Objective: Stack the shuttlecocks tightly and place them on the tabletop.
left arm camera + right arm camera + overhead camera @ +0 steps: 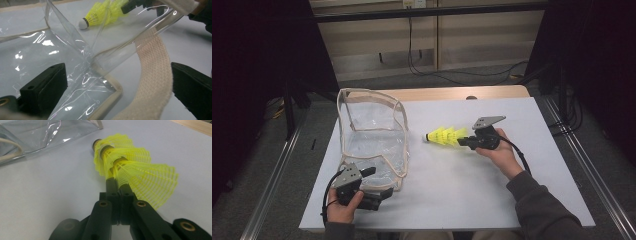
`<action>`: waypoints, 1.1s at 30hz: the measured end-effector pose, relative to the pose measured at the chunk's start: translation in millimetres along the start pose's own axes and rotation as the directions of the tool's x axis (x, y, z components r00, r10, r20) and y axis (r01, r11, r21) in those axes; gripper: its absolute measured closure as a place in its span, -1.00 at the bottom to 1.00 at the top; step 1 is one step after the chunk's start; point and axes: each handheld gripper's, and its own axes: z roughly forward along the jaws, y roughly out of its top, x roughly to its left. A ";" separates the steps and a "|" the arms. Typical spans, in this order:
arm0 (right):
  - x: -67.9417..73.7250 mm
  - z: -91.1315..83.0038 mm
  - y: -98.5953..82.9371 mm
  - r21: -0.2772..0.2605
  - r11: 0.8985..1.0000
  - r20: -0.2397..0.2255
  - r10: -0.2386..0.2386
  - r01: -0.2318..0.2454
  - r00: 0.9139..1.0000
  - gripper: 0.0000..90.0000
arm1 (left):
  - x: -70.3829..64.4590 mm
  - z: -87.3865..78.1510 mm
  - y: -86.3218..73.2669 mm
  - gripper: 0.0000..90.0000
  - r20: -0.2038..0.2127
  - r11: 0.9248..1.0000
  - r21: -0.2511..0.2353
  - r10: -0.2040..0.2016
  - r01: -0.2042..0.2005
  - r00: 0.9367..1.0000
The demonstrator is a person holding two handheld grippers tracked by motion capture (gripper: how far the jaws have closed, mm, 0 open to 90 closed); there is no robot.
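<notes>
2 hand-held grippers are at work, and the clear bag (372, 135) serves as the landmark. At the bag's near corner, the left hand-held gripper (379, 195) has its jaws spread wide on either side of the cream webbing strap (152, 75) and the crumpled clear plastic, without pinching either. Since nothing is clamped there, I judge the bag could slide or its mouth sag flat when anything pushes against it. The strap also curls across the gap between the jaws, so a closing bite might catch webbing alone and leave the opening slack.

Right of the bag, just beside its side wall, the right hand-held gripper (466, 142) has its jaws pressed together on the skirt of the rearmost of 3 nested yellow shuttlecocks (443, 136), their cork tips pointing toward the bag. The stack is gripped only at its tail, so the front 2 look free to slip off if tilted or bumped on the bag's rim. The thin mesh skirt could also deform under the squeeze.

Standing in the way is the bag's upright transparent wall with its cream edging, between the cork tips and the interior. Elsewhere the white surface (492, 200) right of the bag is bare.
</notes>
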 end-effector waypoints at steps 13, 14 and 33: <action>5.6 10.5 1.5 0.003 1.000 0.000 0.008 -0.008 1.000 0.97 | 0.2 -0.4 0.0 -0.94 0.001 1.000 0.002 0.002 -0.002 1.000; 6.1 10.8 1.9 0.001 1.000 0.000 0.012 -0.012 1.000 0.97 | 0.3 -0.5 0.1 -0.94 0.001 1.000 0.003 0.002 -0.002 1.000; 17.4 17.8 1.8 0.006 1.000 -0.014 0.014 -0.014 1.000 0.89 | -0.3 -0.7 0.3 -0.94 0.002 1.000 0.001 0.000 0.000 1.000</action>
